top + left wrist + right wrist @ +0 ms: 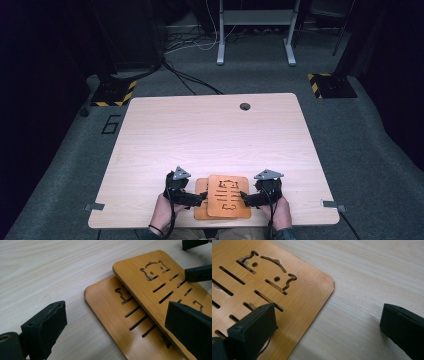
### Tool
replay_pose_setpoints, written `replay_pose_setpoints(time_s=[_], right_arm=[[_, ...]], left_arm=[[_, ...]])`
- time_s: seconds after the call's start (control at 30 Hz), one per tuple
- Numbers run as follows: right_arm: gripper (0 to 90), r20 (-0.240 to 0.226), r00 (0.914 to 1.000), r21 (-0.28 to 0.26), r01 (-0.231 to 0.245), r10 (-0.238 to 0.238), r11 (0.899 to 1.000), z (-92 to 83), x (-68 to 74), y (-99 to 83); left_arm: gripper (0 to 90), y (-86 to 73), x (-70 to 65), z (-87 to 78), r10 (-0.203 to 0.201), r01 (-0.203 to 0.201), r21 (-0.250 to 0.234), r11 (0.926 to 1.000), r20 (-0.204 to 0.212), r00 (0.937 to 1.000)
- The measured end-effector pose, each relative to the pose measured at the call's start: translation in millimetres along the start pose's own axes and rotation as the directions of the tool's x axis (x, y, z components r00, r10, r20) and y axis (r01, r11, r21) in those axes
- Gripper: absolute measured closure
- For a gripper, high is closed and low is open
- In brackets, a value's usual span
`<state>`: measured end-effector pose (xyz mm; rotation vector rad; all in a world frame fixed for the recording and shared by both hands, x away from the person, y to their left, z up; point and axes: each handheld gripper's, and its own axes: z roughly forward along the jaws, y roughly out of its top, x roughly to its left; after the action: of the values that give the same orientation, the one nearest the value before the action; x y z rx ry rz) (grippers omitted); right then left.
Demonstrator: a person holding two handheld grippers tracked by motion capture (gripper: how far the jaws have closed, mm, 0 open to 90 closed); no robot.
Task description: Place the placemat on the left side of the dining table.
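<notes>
High view, lower centre of frame: two bamboo boards sit stacked on the light wood table (pixel 210 135), close to its near edge. The lower board (pixel 200 200) pokes out to the left and toward the bottom edge from under the upper board (pixel 228 196), which lies offset to the right on top of it. Both have slot cut-outs and a small animal-shaped cut-out.

Left of the stack: left gripper (pixel 200 198), held in a hand (pixel 162 212) coming up from the bottom edge. Jaws apart, tips at the left edge of the boards. In the left gripper view one jaw sits at lower left over bare table, the other at lower right over the upper board (pixel 160 282); the lower board (pixel 112 315) lies between them, nothing clamped. Upper right of that view: the right gripper's jaw tips over the far side of the upper board.

Right of the stack in the high view: right gripper (pixel 245 197), held by the other hand (pixel 281 212). Jaws apart too. In the right gripper view the left jaw hovers over the upper board (pixel 287 287) at lower left, the right jaw over bare table (pixel 372 272) at lower right; the board's rounded corner and right edge sit between them. Contact with the board: cannot tell.

Top of the high view: dark floor, cables and a white frame's legs (pixel 255 37) beyond the table.
</notes>
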<state>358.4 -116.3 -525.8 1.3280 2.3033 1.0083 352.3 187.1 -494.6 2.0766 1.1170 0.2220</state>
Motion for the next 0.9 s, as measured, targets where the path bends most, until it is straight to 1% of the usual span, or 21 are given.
replay_pose_setpoints(time_s=[0.07,0.17,0.27,0.3,0.4,0.43,0.47,0.57,0.6,0.63,0.67,0.7,0.83,0.9], right_arm=[[0.0,0.0,1.0,-0.001,0.002,-0.002,1.0,0.1,-0.2,0.0],[0.0,0.0,1.0,-0.001,0.003,-0.003,1.0,0.0,-0.2,0.0],[0.0,0.0,1.0,-0.001,0.003,-0.003,1.0,0.0,-0.2,0.0],[0.0,0.0,1.0,-0.001,0.003,-0.003,1.0,0.0,-0.2,0.0],[0.0,0.0,1.0,-0.001,0.003,-0.003,1.0,0.0,-0.3,0.0],[0.0,0.0,1.0,-0.001,0.003,-0.003,1.0,0.0,-0.3,0.0],[0.0,0.0,1.0,-0.001,0.002,-0.002,1.0,0.1,-0.2,0.0],[0.0,0.0,1.0,-0.001,0.002,-0.002,1.0,0.1,-0.3,0.0],[0.0,0.0,1.0,-0.001,0.002,-0.002,1.0,0.1,-0.3,0.0],[0.0,0.0,1.0,-0.001,0.002,-0.002,1.0,0.1,-0.3,0.0],[0.0,0.0,1.0,0.0,-0.001,0.001,1.0,0.0,-0.1,0.0],[0.0,0.001,1.0,-0.001,0.001,-0.001,1.0,0.1,-0.3,0.0],[0.0,0.001,1.0,-0.001,0.0,0.0,1.0,0.1,-0.4,0.0],[0.0,0.002,1.0,-0.001,-0.001,0.001,1.0,0.1,-0.3,0.0]], left_arm=[[3.6,0.8,-2.2,2.3,0.009,-0.009,0.006,0.9999,0.002,1.0],[3.6,1.8,-5.9,5.4,0.011,-0.011,0.012,0.9999,0.015,0.9998],[3.6,2.7,-9.9,9.5,0.025,-0.025,0.022,0.9994,0.036,0.999],[3.6,2.8,-11.3,10.6,0.022,-0.023,0.024,0.9995,0.04,0.999],[3.6,3.5,-14.0,14.4,0.035,-0.037,0.035,0.9987,0.05,0.9981],[3.6,3.3,-15.3,15.8,0.03,-0.032,0.035,0.9989,0.055,0.998],[3.6,3.5,-15.8,16.7,0.035,-0.037,0.04,0.9985,0.057,0.9978],[3.6,3.7,-17.9,19.7,0.032,-0.036,0.045,0.9983,0.069,0.9971],[3.6,3.8,-18.8,20.9,0.031,-0.035,0.05,0.9982,0.079,0.9964],[3.6,4.0,-19.3,21.4,0.035,-0.039,0.05,0.998,0.078,0.9964],[3.6,4.1,-20.4,22.6,0.03,-0.034,0.051,0.9981,0.084,0.996],[3.6,4.4,-20.9,23.7,0.038,-0.043,0.052,0.9977,0.09,0.9952],[3.9,4.9,-24.6,28.7,0.029,-0.036,0.063,0.9974,0.117,0.9927],[4.0,4.9,-25.5,31.2,0.034,-0.042,0.062,0.9972,0.125,0.9916]])
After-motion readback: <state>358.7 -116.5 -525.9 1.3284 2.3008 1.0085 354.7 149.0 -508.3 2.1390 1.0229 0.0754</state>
